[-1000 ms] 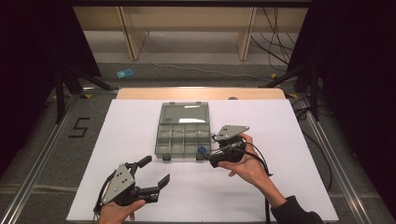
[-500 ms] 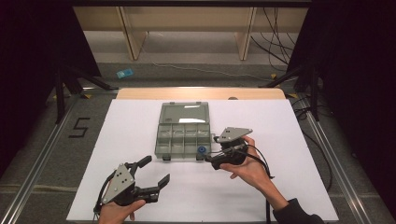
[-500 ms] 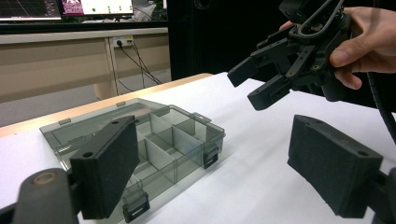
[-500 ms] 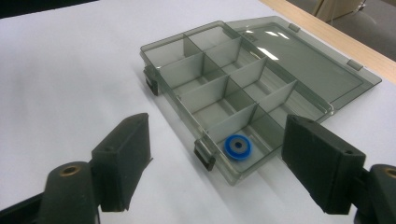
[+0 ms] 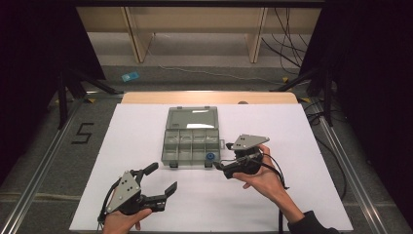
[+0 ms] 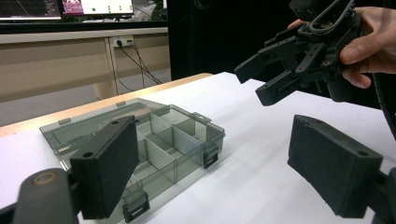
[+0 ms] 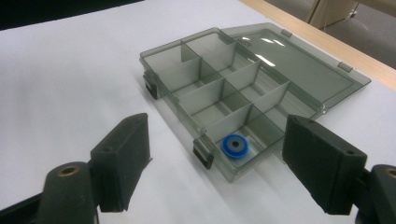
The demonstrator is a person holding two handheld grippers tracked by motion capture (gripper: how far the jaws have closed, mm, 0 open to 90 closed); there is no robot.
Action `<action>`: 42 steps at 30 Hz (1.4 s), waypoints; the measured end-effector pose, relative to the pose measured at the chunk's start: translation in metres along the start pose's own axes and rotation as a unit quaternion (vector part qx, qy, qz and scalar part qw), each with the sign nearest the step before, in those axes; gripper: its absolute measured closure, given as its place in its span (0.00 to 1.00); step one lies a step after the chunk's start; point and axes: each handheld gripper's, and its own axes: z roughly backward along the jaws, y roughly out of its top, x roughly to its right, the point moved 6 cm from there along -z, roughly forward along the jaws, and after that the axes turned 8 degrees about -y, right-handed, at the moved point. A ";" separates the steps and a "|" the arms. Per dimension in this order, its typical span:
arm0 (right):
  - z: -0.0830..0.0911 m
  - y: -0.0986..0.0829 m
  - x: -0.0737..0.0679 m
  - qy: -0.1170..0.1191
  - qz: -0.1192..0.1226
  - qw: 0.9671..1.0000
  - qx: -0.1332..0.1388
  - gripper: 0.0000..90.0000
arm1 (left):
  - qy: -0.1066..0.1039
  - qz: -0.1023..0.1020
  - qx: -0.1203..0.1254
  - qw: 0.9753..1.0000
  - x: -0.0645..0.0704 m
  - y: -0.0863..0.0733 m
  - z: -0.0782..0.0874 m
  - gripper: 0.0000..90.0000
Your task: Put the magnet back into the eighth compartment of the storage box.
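Your right claw [image 7: 215, 163] hangs released just beside the open box [image 7: 233, 88] holding a blue ring [image 7: 235, 145]; your left claw [image 5: 158, 183] rests released on the tabletop [image 5: 302, 126].

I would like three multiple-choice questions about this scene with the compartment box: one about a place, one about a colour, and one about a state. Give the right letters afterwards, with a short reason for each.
1. Where does the ring lie?
A. in a corner compartment of the box
B. on the lid
C. on the white table beside the box

2. What colour is the ring?
A. red
B. blue
C. yellow

3. How is the right tool?
A. shut on the ring
B. shut and empty
C. open and empty

Answers:
1 A: the ring sits in a front corner compartment of the box, next to a latch.
2 B: it is blue with a dark centre.
3 C: the right tool has its jaws wide apart with nothing between them, above the table.
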 end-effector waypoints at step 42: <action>0.030 -0.021 -0.004 0.005 -0.039 0.997 0.072 0.26 | -0.003 0.000 -0.001 1.000 0.001 0.000 0.000 0.18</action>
